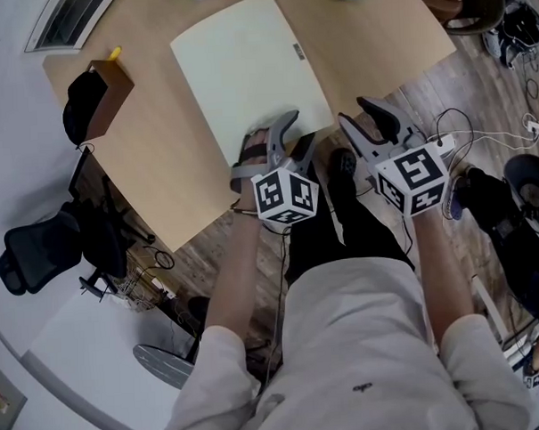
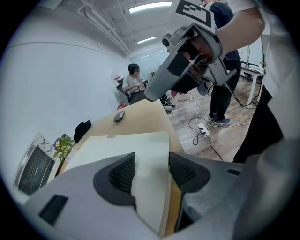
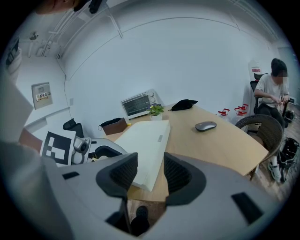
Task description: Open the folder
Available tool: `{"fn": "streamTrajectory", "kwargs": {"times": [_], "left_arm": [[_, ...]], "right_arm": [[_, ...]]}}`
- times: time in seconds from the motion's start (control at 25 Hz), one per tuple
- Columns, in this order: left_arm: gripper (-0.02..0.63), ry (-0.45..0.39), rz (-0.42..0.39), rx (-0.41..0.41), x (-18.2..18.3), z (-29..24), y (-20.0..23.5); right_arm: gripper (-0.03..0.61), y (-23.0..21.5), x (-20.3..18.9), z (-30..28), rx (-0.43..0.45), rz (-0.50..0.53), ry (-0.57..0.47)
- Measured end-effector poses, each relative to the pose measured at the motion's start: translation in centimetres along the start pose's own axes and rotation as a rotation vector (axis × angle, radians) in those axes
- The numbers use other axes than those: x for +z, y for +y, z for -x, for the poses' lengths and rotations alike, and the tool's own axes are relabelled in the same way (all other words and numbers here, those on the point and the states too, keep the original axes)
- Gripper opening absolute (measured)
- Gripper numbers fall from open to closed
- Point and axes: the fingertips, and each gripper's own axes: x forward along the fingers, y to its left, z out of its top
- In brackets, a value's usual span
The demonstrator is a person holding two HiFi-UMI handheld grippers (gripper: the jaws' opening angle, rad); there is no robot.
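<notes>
A pale cream folder [image 1: 245,73] lies shut and flat on the wooden table [image 1: 169,169]. My left gripper [image 1: 297,133] is at the folder's near right corner. In the left gripper view its jaws stand apart [image 2: 152,171], with the folder's right edge [image 2: 157,154] running between and under them; I see no grip on it. My right gripper [image 1: 356,112] hovers just off the table's front edge, to the right of the folder. It is open [image 3: 150,173] with nothing between its fingers, and the folder [image 3: 145,145] lies ahead of it.
A grey mouse [image 3: 206,125] rests on the table beyond the folder. A brown box with a black cloth [image 1: 104,97] sits at the far left corner. A toaster oven [image 3: 137,104] and a small plant [image 3: 155,111] stand behind. A wicker chair [image 1: 461,5] and floor cables [image 1: 507,137] lie to the right.
</notes>
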Motion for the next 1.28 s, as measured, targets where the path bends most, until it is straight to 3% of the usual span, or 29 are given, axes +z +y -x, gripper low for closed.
{"fn": "streamTrajectory", "kwargs": {"times": [0.96, 1.28], "left_arm": [[0.11, -0.135, 0.166, -0.199, 0.8, 1.3, -0.5], [0.073, -0.168, 0.185, -0.214, 1.0, 1.7, -0.6]], "right_arm": [[0.164, -0.7, -3.6, -1.3, -0.021, -0.037, 0.095], [0.156, -0.5, -5.2, -2.4, -0.025, -0.05, 0.136]]}}
